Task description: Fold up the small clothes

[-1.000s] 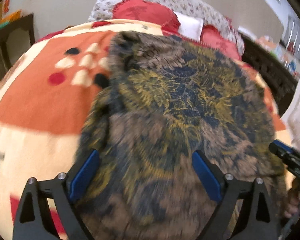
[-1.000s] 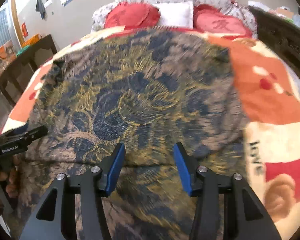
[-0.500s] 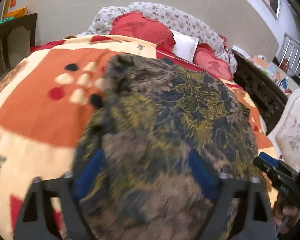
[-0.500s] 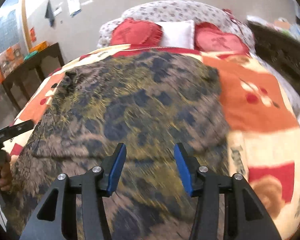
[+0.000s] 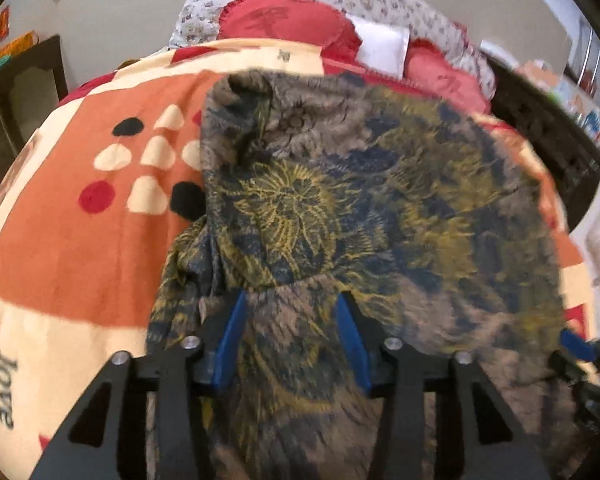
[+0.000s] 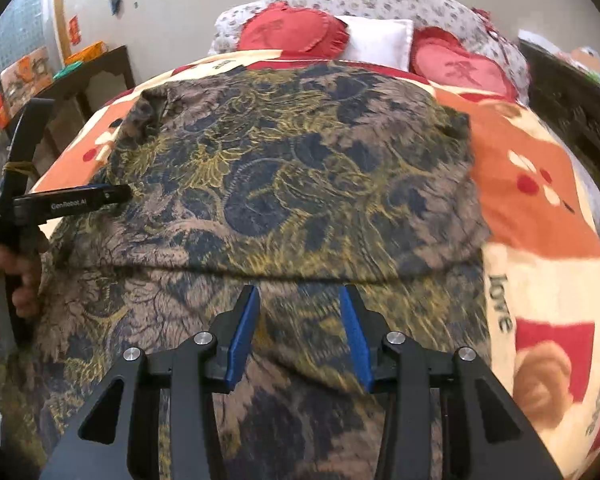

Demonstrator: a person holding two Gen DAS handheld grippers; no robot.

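The left gripper (image 5: 290, 312) is hanging over the near edge of a patterned garment (image 5: 360, 200), its blue pads (image 5: 232, 336) standing about half apart; the jaws have just been closing, with cloth lying between them. Whether the pads are already pinching that cloth I cannot tell, since the fabric there is blurred and bunched. The right gripper (image 6: 300, 312) is sitting likewise at the near hem, its jaws also about half apart and just narrowing a little, cloth between and under the pads (image 6: 354, 332), with no clear pinch showing.

The garment, brown with dark blue and yellow floral print, is lying spread across the bed, its near part draping toward the cameras and a fold line running across it just beyond the right gripper's fingertips. Its far left corner is rumpled. Under it an orange and cream blanket (image 6: 540, 208) is covering the bed, and red cushions (image 6: 296, 32) and a white pillow (image 6: 380, 40) are leaning at the headboard end. In the right wrist view a hand (image 6: 20, 280) is gripping the other tool's handle at the left.
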